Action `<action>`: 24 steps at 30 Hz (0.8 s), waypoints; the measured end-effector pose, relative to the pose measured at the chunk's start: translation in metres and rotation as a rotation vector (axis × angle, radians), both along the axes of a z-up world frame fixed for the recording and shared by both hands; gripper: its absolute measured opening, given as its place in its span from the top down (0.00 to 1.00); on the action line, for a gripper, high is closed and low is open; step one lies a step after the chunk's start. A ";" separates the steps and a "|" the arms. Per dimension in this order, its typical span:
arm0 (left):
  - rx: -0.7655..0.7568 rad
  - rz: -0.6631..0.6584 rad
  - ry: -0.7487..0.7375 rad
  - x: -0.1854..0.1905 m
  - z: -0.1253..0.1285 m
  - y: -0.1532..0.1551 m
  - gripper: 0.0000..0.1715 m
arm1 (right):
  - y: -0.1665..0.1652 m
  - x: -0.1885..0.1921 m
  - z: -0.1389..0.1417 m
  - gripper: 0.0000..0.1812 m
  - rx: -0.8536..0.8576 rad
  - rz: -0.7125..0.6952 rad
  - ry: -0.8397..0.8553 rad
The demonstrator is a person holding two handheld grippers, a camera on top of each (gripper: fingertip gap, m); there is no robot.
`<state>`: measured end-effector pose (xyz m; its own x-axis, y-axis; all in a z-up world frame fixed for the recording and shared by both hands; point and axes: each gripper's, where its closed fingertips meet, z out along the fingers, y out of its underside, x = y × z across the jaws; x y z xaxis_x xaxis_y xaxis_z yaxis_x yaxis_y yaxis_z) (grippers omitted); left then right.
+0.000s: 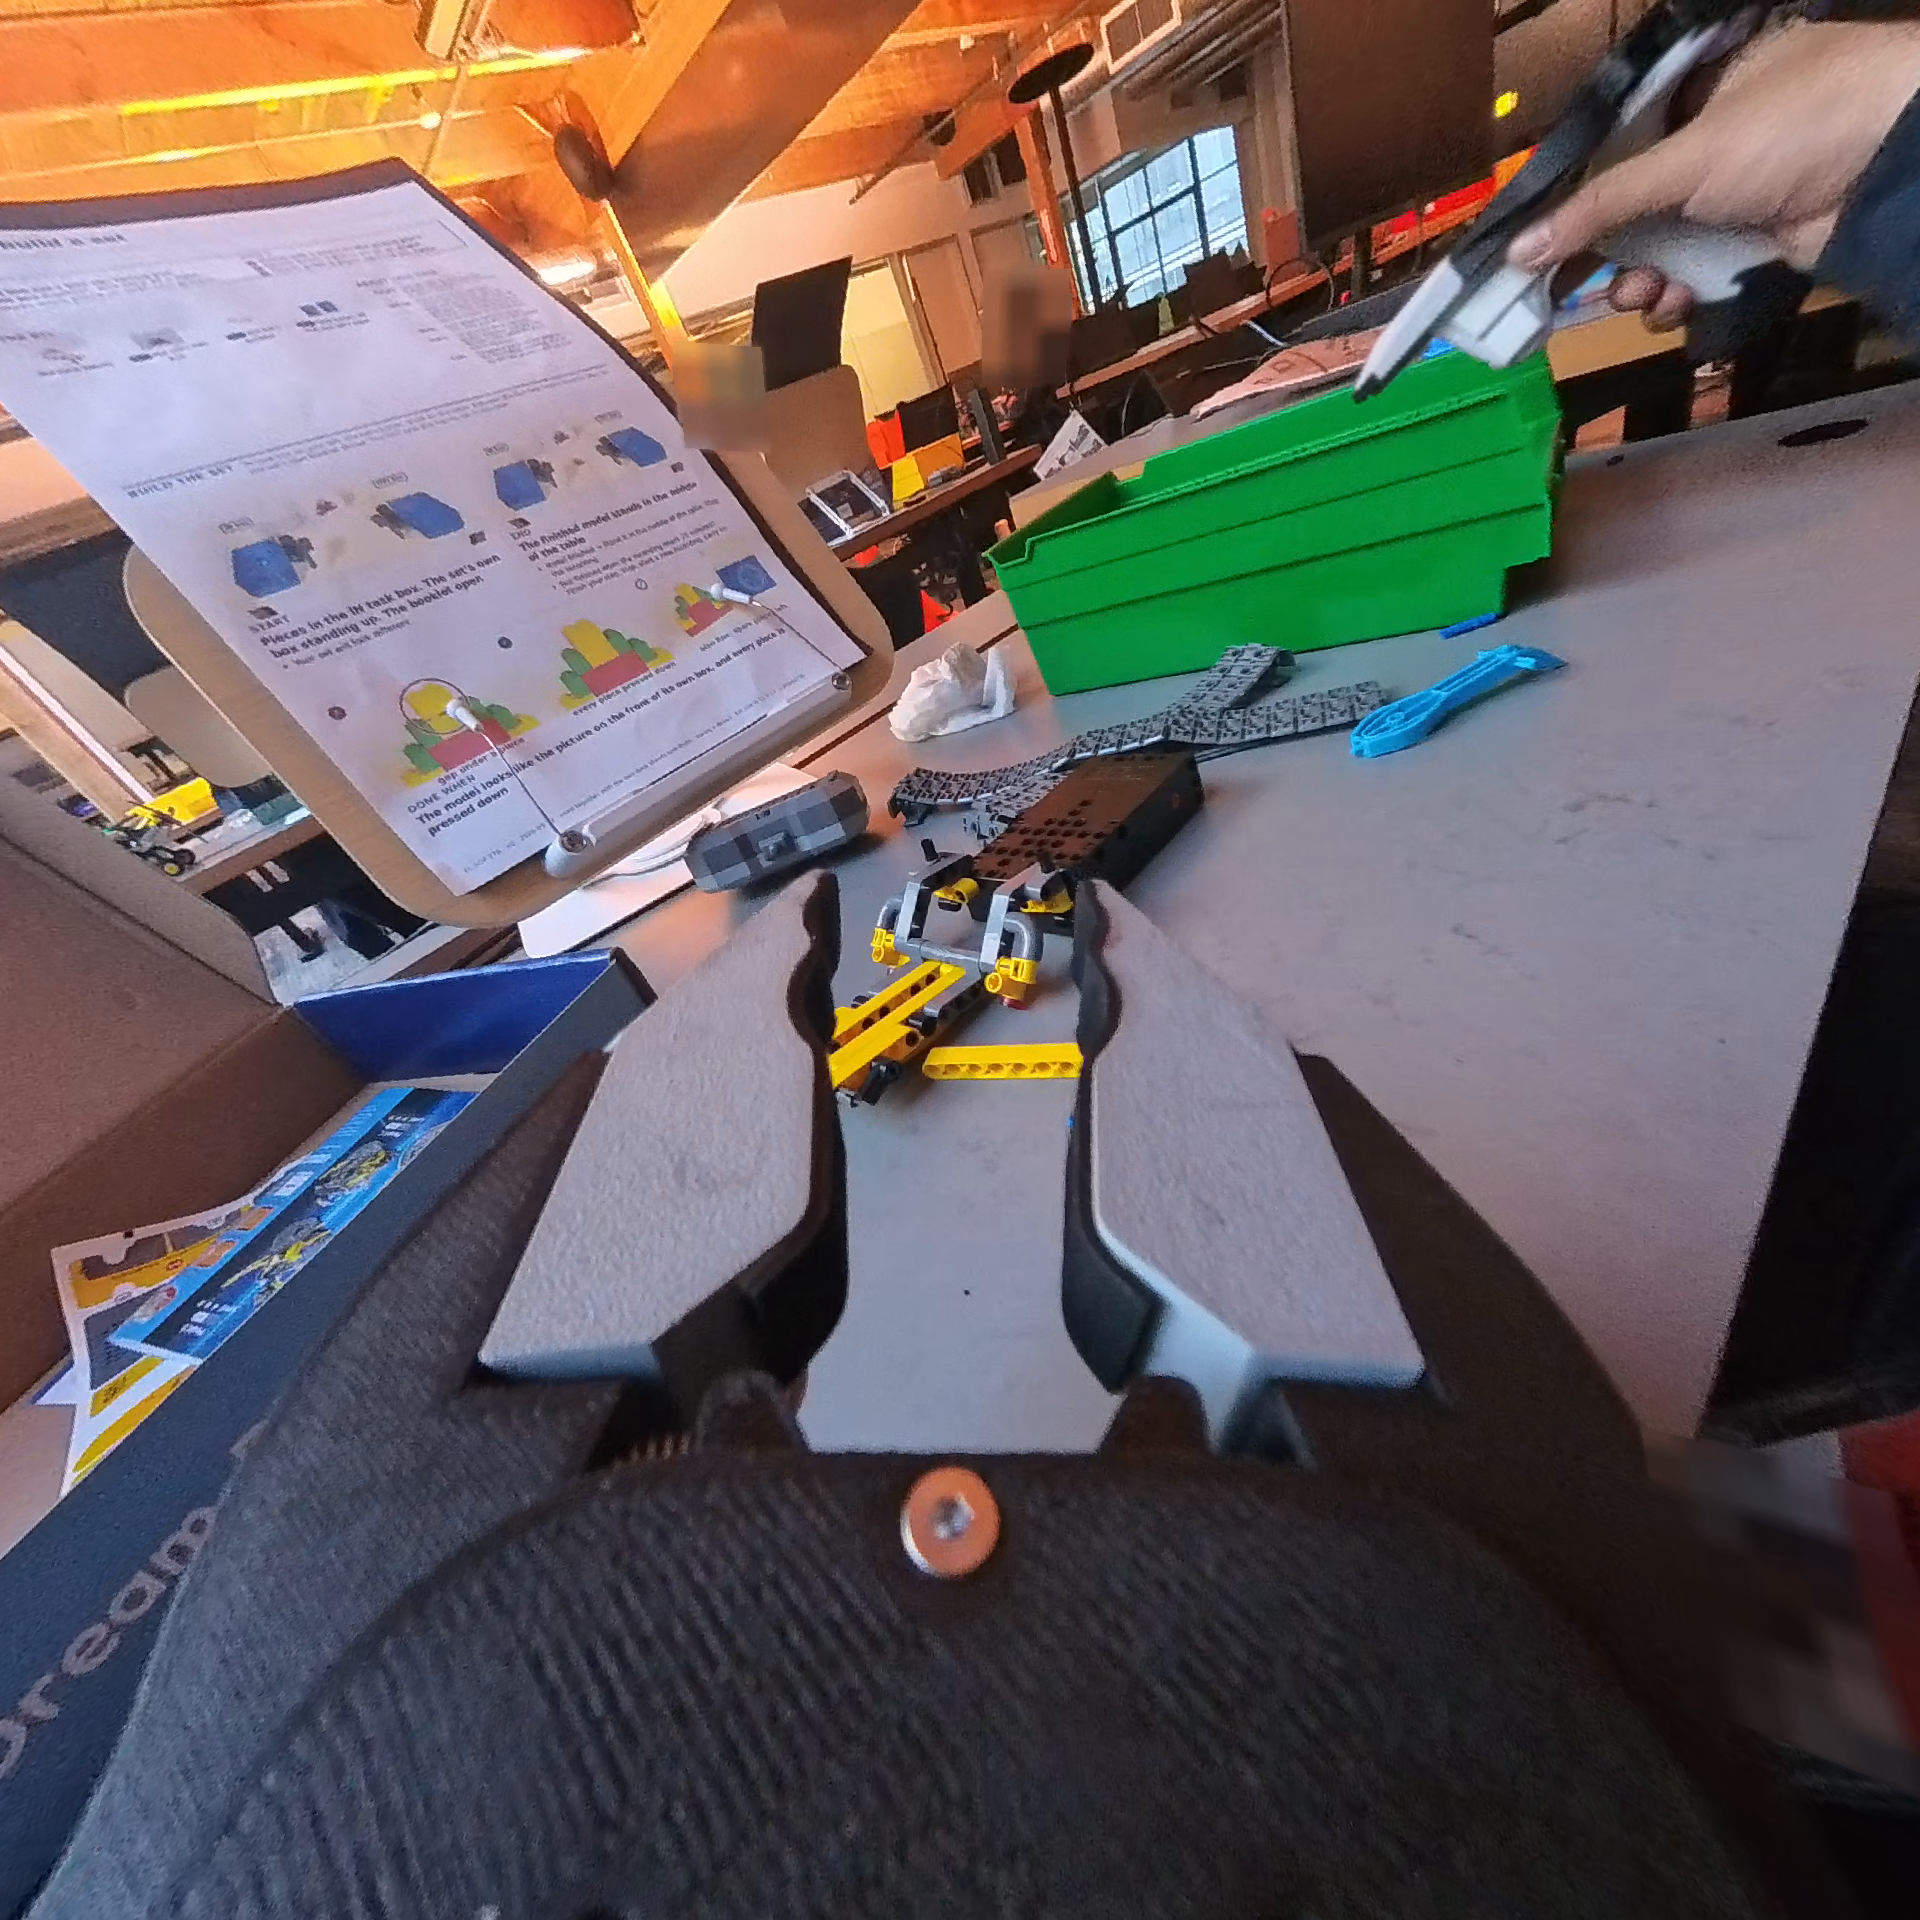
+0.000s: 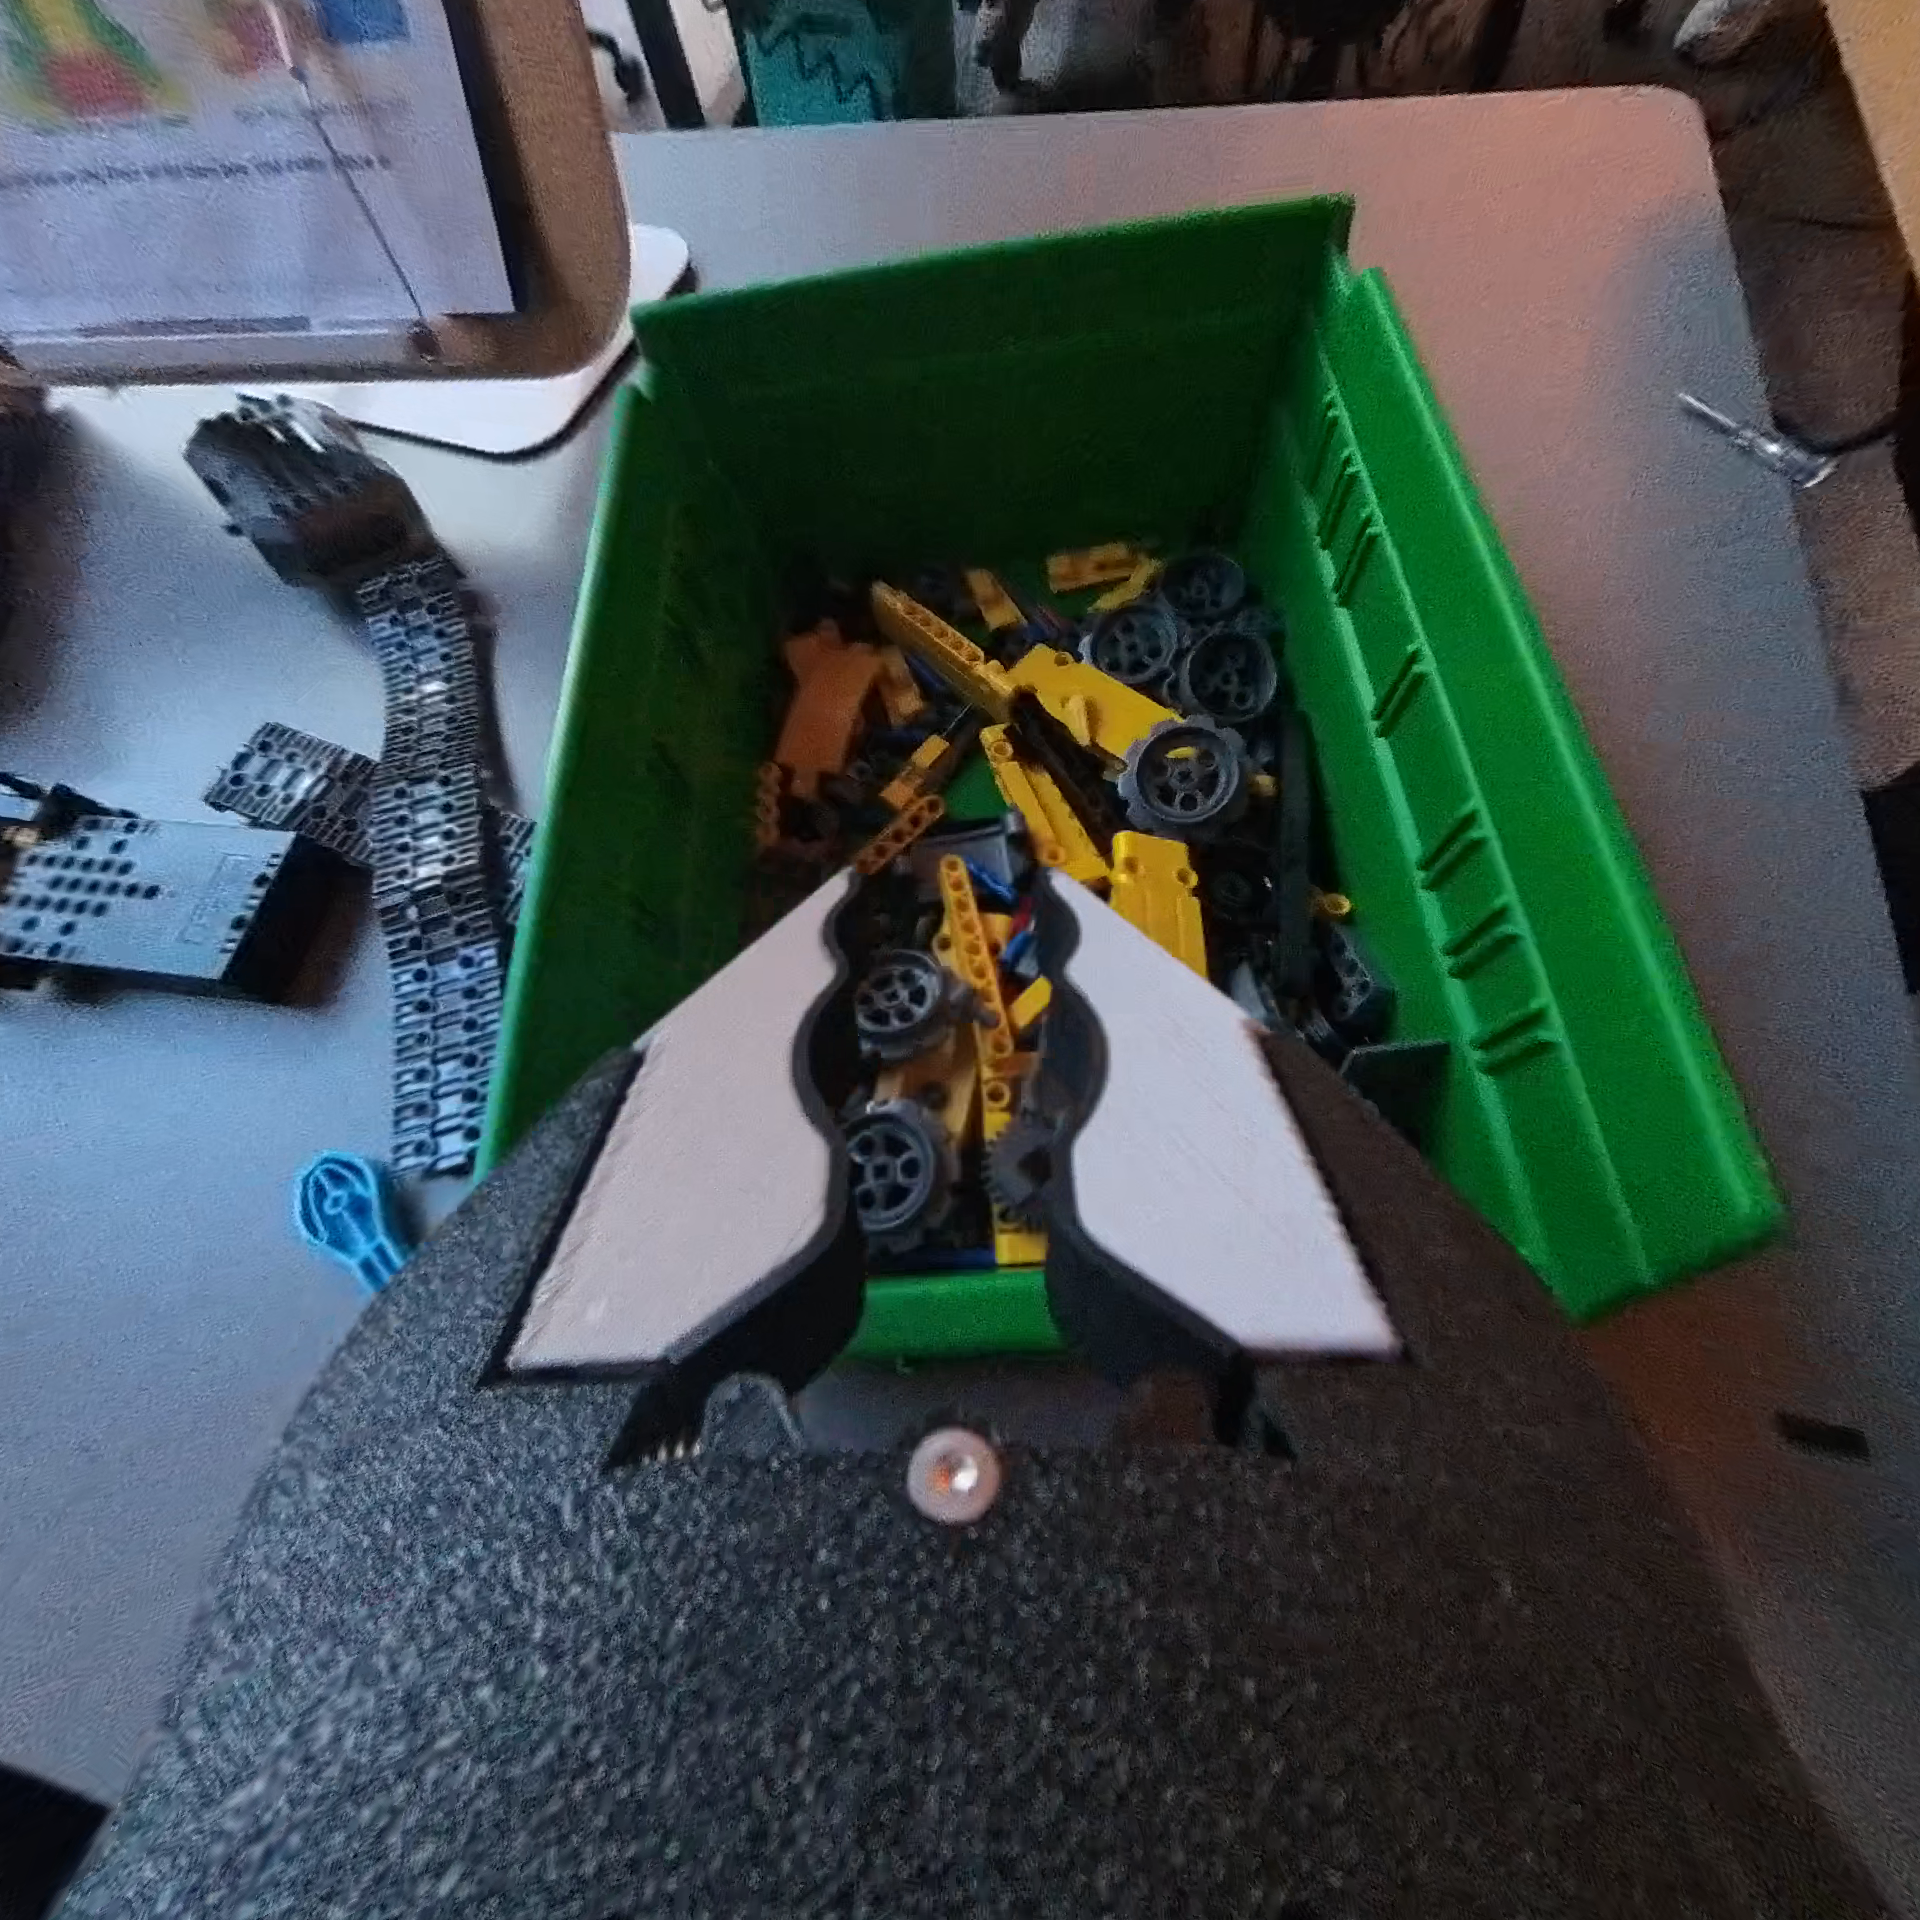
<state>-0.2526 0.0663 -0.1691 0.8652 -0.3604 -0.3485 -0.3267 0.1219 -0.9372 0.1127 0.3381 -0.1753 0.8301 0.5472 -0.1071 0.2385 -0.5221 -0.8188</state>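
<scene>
Left wrist view: left gripper [image 1: 954,914] held wide, empty, low over grey table [image 1: 1455,987]; yellow-grey brick assembly [image 1: 951,971] seen centre frame between fingertips.

Right wrist view: right gripper [image 2: 951,883] spread wide, nothing gripped, poised over green bin [image 2: 1507,831]; loose bricks [image 2: 1049,790] piled mid-frame, contact perhaps absent, blur noted.

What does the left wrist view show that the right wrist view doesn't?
Only the left wrist view shows the small yellow and grey assembly between the open left gripper fingers, a loose yellow beam, a crumpled white wrapper and the box at the left.

Only the right wrist view shows inside the green bin: yellow beams and dark wheels, with the open right gripper above them.

Both show the bin, the black track links, the blue tool and the instruction sheet.
</scene>
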 end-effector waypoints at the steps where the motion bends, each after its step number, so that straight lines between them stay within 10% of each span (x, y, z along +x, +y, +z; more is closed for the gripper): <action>1: 0.001 -0.001 -0.001 0.000 0.000 0.000 0.75 | 0.001 -0.002 0.005 0.86 0.023 0.002 0.004; 12: -0.020 -0.038 -0.021 0.002 0.000 -0.002 0.76 | -0.021 -0.045 0.040 0.90 0.139 0.126 0.032; 24: -0.369 -0.204 0.080 0.017 -0.047 -0.011 0.75 | -0.069 -0.128 0.053 0.91 0.228 0.387 -0.033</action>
<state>-0.2354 0.0548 -0.2161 0.7388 -0.6345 -0.2273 -0.4045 -0.1476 -0.9025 -0.0155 0.2688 -0.1227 0.5609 0.8244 0.0758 0.4088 -0.1961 -0.8913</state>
